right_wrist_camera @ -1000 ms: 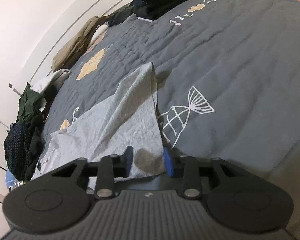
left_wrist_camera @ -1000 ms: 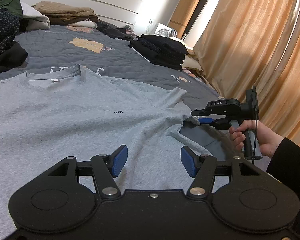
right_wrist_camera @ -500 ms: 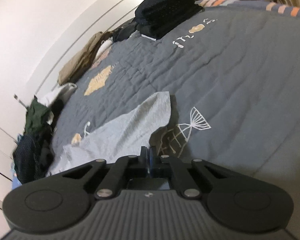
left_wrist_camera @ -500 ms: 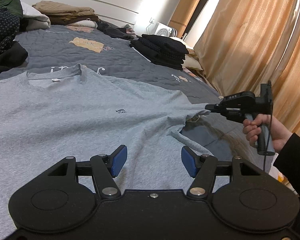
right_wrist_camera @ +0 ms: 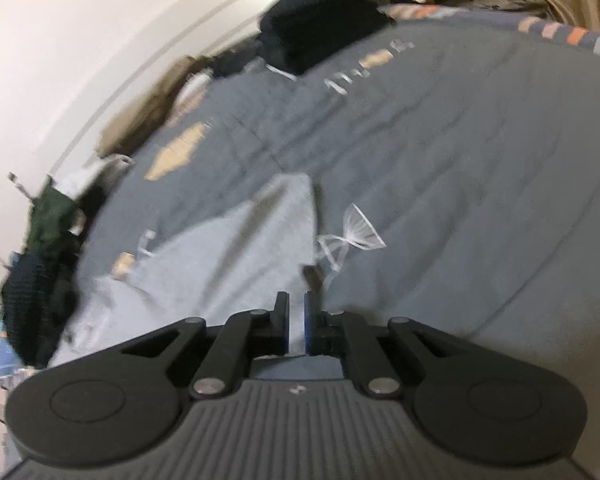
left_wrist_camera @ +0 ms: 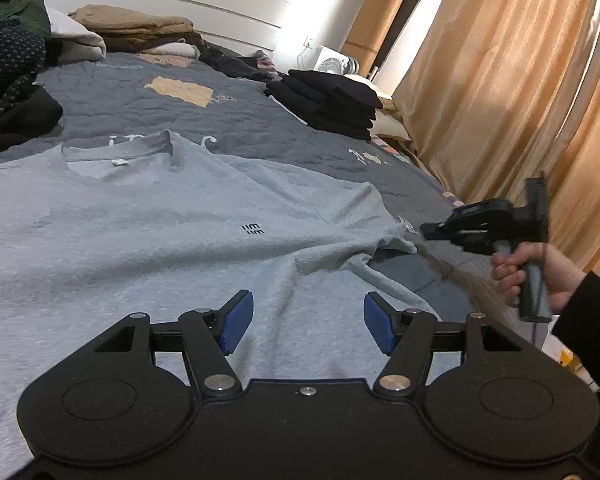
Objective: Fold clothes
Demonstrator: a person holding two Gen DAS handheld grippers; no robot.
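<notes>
A grey T-shirt lies face up on the dark quilted bed, collar at the far left. Its right sleeve is spread flat toward the bed edge. My left gripper is open and empty, hovering over the shirt's lower body. My right gripper is off the sleeve tip, a short gap from it. In the blurred right wrist view the sleeve lies ahead of the right gripper, whose jaws stand slightly apart with nothing between them.
A stack of folded black clothes sits at the far right of the bed. Brown folded clothes and a dark pile lie by the headboard. Orange curtains hang along the right side.
My right gripper shut on the sleeve end, pulled it outward to the right, then let go and drew back with jaws slightly parted. The sleeve now lies straighter. My left gripper stayed put.
</notes>
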